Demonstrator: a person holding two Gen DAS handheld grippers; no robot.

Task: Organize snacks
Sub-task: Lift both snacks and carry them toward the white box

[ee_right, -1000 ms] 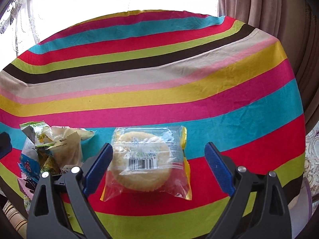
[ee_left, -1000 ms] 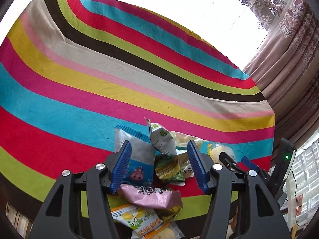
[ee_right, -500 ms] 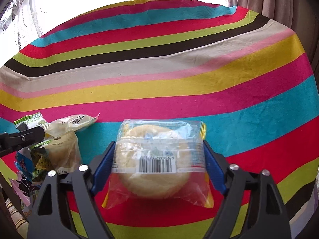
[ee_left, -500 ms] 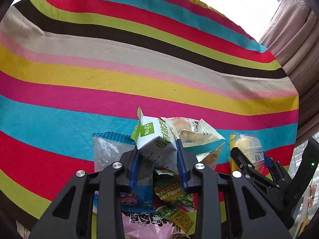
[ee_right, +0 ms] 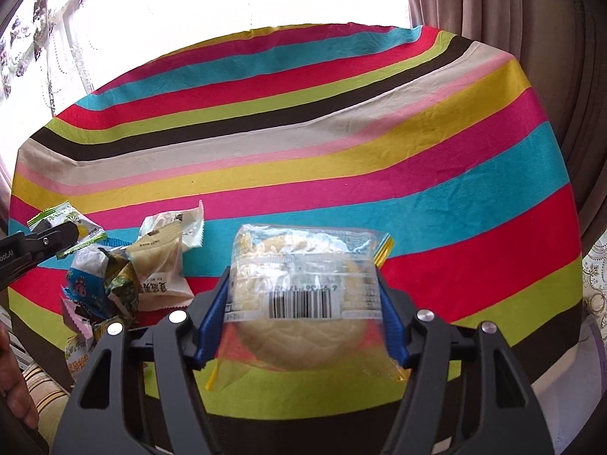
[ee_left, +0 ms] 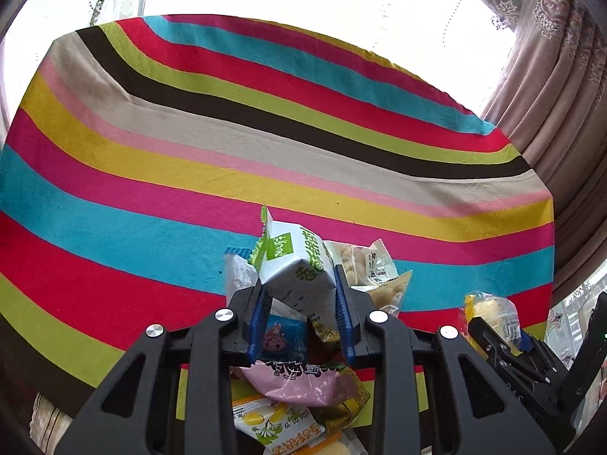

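Note:
My left gripper (ee_left: 299, 292) is shut on a white and green snack packet (ee_left: 288, 254), held up above a pile of snacks (ee_left: 299, 379) at the table's near edge. In the right wrist view the same packet (ee_right: 64, 223) shows at the far left, over the pile (ee_right: 125, 276). The jaws of my right gripper (ee_right: 303, 284) are closing on a clear-wrapped round bun (ee_right: 303, 258) with a barcode, and both blue pads press its sides. The bun (ee_left: 493, 311) also shows at the right of the left wrist view.
A striped tablecloth (ee_left: 227, 151) covers the table, with bare cloth beyond the snacks. Curtains (ee_left: 550, 113) hang at the right, a bright window lies behind. A beige bun packet (ee_right: 159, 261) lies beside the pile. A person's hand (ee_right: 11, 379) shows at the lower left.
My left gripper has closed on the white and green packet and raised it from the pile. My right gripper has narrowed around the bun and now grips it off the cloth.

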